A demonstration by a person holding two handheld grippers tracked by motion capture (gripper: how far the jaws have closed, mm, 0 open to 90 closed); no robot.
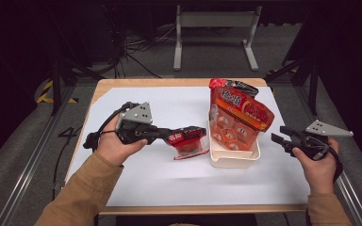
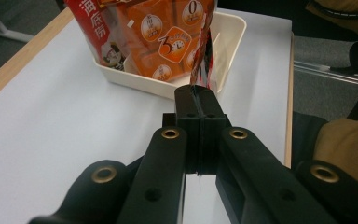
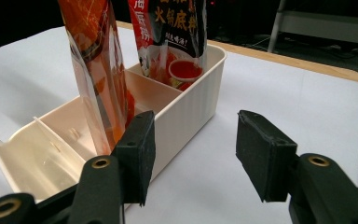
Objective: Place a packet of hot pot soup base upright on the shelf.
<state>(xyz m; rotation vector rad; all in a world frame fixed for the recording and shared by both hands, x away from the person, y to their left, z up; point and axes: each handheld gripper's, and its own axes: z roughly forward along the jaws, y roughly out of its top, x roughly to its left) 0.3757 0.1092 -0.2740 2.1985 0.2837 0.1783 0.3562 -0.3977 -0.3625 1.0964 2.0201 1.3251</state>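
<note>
My left gripper (image 1: 169, 136) is shut on the edge of a small red sauce packet (image 1: 187, 140) and holds it just above the white table cover, left of a white divided tray (image 1: 233, 162). In the left gripper view the shut jaws pinch the packet (image 2: 204, 56) edge-on, with the tray (image 2: 230, 42) behind it. An orange packet (image 1: 238, 117) stands in the tray's middle compartment, and a red-and-black packet (image 1: 233, 87) stands in the far one. My right gripper (image 1: 279, 138) hovers open to the right of the tray, nothing between its jaws (image 3: 193, 149). The tray's near compartment (image 3: 42, 154) is bare.
A white sheet (image 1: 136, 179) covers the wooden table (image 1: 122, 83). Beyond the table's far edge are a grey frame stand (image 1: 214, 21) and cables on the floor. Metal rails run along both sides of the table.
</note>
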